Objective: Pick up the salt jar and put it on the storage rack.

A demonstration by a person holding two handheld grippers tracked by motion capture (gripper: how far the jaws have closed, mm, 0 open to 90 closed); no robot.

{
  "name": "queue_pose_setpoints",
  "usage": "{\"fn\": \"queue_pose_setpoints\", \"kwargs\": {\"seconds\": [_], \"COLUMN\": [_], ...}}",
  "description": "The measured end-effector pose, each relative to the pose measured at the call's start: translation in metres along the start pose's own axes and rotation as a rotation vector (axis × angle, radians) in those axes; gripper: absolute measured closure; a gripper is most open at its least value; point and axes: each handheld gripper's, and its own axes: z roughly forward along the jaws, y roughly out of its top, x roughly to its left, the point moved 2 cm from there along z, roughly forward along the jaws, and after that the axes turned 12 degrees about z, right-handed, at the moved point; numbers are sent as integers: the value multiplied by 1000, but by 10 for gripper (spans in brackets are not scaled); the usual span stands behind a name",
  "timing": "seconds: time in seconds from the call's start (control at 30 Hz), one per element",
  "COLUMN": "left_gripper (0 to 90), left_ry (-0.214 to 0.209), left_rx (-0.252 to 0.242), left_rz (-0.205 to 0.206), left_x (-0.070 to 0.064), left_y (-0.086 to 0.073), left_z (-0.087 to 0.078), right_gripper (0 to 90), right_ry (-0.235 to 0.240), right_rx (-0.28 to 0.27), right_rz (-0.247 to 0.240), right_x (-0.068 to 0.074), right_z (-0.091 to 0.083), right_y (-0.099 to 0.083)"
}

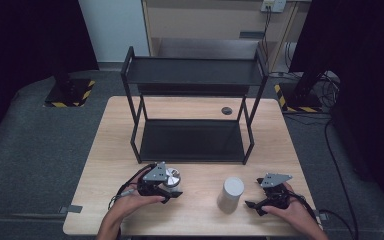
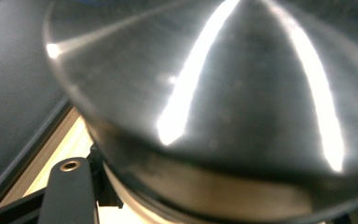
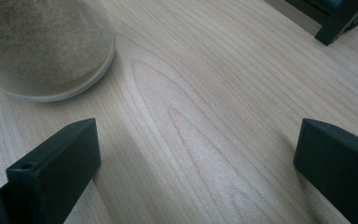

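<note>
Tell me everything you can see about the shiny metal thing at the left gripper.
The metal container is a small round piece with a brushed, steel-like top that catches bright streaks of light; up close its lid looks gently domed above a dark band and a paler body. It stands upright on the wooden table, just in front of the black shelf rack. The left gripper is right against it, but whether the jaws clamp it cannot be told.

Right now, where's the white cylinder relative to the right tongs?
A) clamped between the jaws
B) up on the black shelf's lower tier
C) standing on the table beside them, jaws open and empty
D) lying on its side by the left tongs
C: the white cylinder stands upright on the table just left of the right tongs, whose jaws sit wide apart over bare wood in the right gripper view.
</note>
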Motion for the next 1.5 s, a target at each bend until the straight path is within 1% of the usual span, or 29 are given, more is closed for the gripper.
{"fn": "queue_pose_setpoints", "kwargs": {"seconds": [0.5,0.67,0.87,0.9,1.03,1.07,1.13,1.23,1.5], "left_gripper": [299,299,299,299,299,299,299,299,299], "left_ry": [-13,-36,-39,-37,-38,-44,-46,-54,-67], "left_rx": [-1,1,-11,-20,-32,-27,-27,-25,-19], "left_rz": [10,19,22,23,27,37,40,50,55], "left_x": [0,1,2,2,3,6,7,13,33], "left_y": [4,10,16,19,25,32,34,44,70], "left_z": [-6,-8,-14,-17,-19,-21,-21,-23,-31], "right_gripper": [14,14,14,13,13,14,13,14,13], "right_ry": [0,0,0,0,0,-1,-1,-1,-1], "right_rx": [0,0,0,0,0,0,0,0,0], "right_rz": [0,0,1,0,1,1,1,1,0], "right_x": [0,0,0,0,0,0,0,0,0], "right_z": [0,0,0,0,0,0,0,0,0], "right_y": [0,0,0,0,0,0,0,0,0]}}
